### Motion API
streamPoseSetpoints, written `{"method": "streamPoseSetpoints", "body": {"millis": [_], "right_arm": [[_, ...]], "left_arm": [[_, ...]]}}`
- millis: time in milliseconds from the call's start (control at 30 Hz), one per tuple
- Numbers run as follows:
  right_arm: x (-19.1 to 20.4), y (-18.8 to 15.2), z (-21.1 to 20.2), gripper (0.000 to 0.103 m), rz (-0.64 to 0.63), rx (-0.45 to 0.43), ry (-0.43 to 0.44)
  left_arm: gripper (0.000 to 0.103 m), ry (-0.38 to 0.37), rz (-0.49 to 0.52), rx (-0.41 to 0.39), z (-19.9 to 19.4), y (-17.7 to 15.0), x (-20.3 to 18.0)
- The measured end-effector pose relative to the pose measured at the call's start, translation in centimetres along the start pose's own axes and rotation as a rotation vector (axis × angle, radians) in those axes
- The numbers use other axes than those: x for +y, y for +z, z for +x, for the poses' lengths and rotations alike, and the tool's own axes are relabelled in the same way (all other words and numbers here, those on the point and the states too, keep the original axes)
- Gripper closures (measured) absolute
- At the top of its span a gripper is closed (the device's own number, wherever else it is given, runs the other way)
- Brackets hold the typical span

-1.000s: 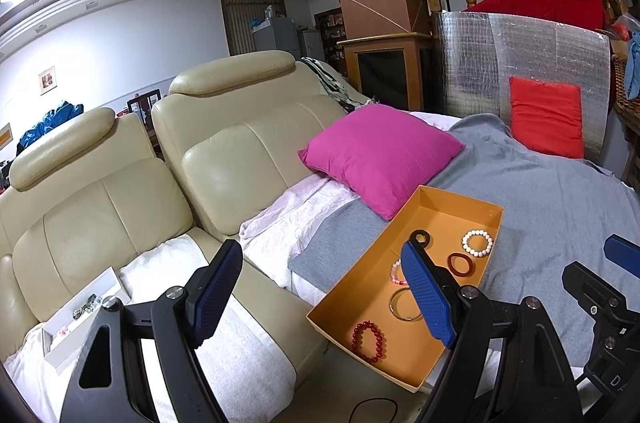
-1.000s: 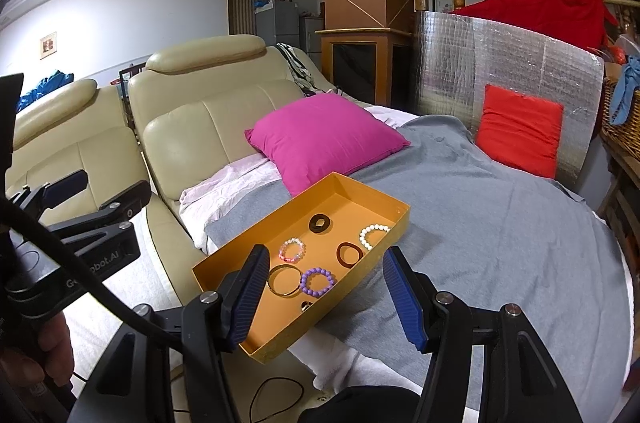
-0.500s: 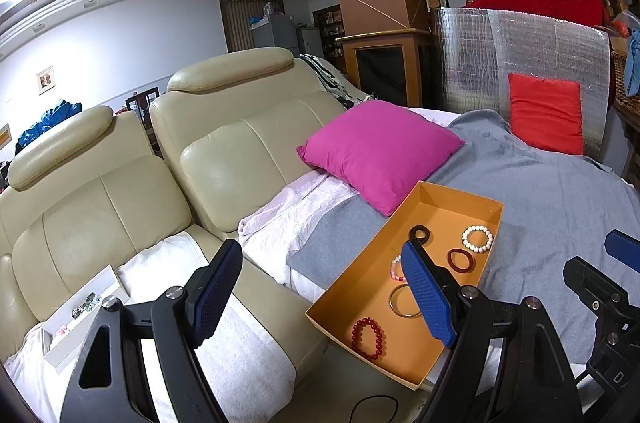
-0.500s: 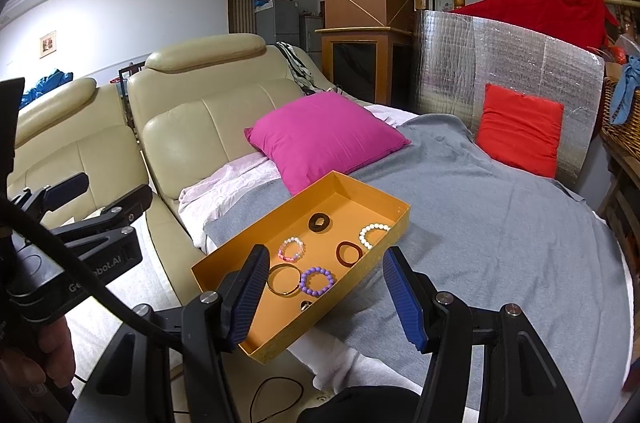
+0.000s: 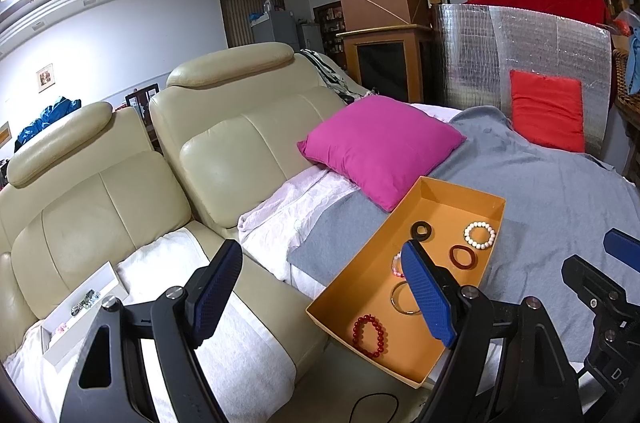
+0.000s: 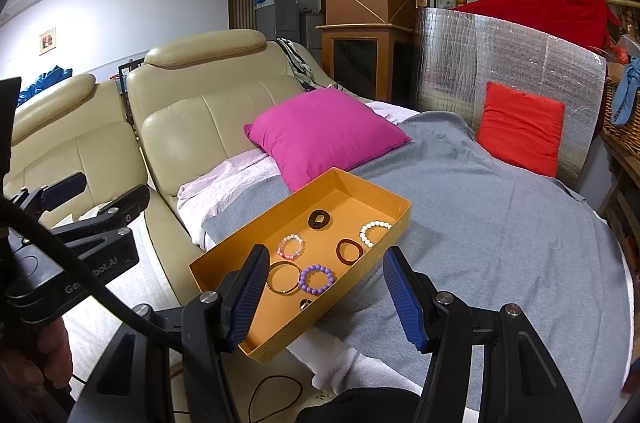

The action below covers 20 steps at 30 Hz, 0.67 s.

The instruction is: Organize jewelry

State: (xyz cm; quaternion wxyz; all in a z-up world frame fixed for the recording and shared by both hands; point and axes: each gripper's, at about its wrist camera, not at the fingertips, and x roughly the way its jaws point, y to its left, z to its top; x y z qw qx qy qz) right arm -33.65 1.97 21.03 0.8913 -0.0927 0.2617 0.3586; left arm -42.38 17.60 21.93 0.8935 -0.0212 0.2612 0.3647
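An orange tray [image 6: 240,247] lies on the grey blanket and also shows in the left wrist view [image 5: 360,279]. It holds several bracelets: a white bead one [image 6: 374,232], a dark red ring [image 6: 349,250], a purple bead one [image 6: 317,278], a pink one [image 6: 291,247], a gold bangle [image 6: 284,277], a black ring [image 6: 319,219] and a red bead one [image 5: 369,336]. My left gripper [image 5: 320,297] is open and empty, short of the tray's left side. My right gripper [image 6: 324,293] is open and empty, above the tray's near end.
A white box [image 5: 80,307] with small jewelry sits on the white towel on the cream sofa seat at the left. A pink cushion [image 6: 324,133] lies behind the tray. A red cushion [image 6: 520,127] leans on a silver foil panel. A black cable [image 6: 276,397] lies on the floor.
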Motion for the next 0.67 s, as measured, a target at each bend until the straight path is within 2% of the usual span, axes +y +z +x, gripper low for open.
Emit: {"method": "streamPoseSetpoints", "body": {"millis": [333, 500, 567, 633, 667], "right_arm": [[-0.2, -0.1, 1.3, 0.040, 0.002, 0.016, 0.009], [-1.5, 0.0, 1.9, 0.040, 0.027, 0.012, 0.014], [-2.7, 0.1, 2.1, 0.040, 0.046, 0.006, 0.006], [-5.0, 0.1, 2.3, 0.040, 0.080, -0.001, -0.012], [-6.3, 0.0, 2.4, 0.039, 0.097, -0.006, -0.030]], "left_arm": [[0.021, 0.016, 0.012, 0.022, 1.0, -0.2, -0.4], [0.021, 0.018, 0.040, 0.013, 1.6, 0.2, -1.9], [0.021, -0.020, 0.067, 0.011, 1.7, 0.6, -3.5], [0.021, -0.089, 0.100, 0.030, 2.1, 1.3, -5.9], [0.021, -0.147, 0.117, 0.057, 2.6, 1.7, -7.5]]}}
